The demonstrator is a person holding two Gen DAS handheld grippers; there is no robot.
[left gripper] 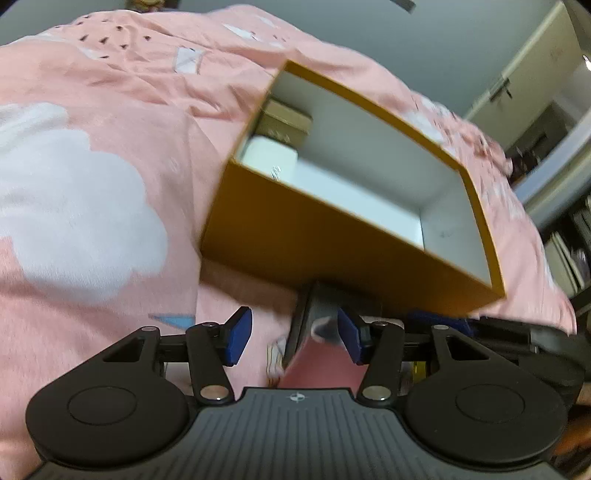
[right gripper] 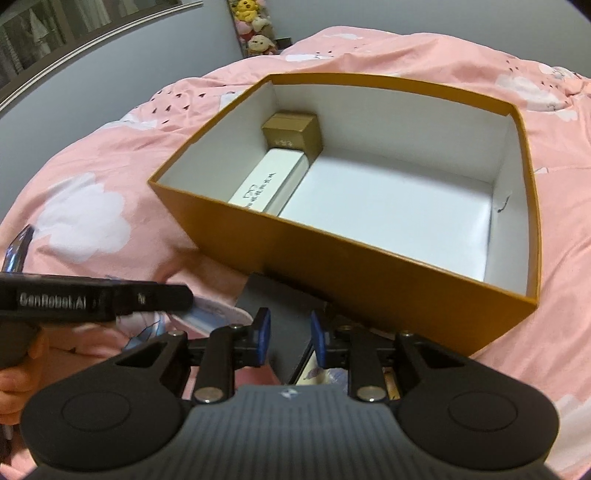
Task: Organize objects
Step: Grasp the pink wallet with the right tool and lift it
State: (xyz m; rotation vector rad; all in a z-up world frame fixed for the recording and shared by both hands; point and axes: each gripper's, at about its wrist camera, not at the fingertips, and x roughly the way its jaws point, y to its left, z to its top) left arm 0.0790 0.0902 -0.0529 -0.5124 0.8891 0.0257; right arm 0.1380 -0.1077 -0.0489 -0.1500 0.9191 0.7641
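- An open orange box [right gripper: 369,273] with a white inside sits on a pink bedspread [right gripper: 92,155] printed with white clouds.
- Inside it, along the left wall, a long white carton [right gripper: 269,184] lies flat, with a small brown box [right gripper: 291,134] just behind it in the far corner (the two look to be touching).
- A flat dark box [right gripper: 262,295] lies tilted in front of the orange box, close against its near wall.
- The right gripper [right gripper: 290,339] is closed to a narrow gap around the near edge of that dark box; contact of the pads cannot be made out.
- The left gripper [left gripper: 295,341] has its jaws well apart: the right-hand pad [left gripper: 349,338] is at the dark box [left gripper: 314,325], the other pad stands clear of it.
- In the right wrist view the left gripper's body reaches in from the left, a hand [right gripper: 14,387] on its handle.
- Soft toys [right gripper: 255,27] sit by the far wall.
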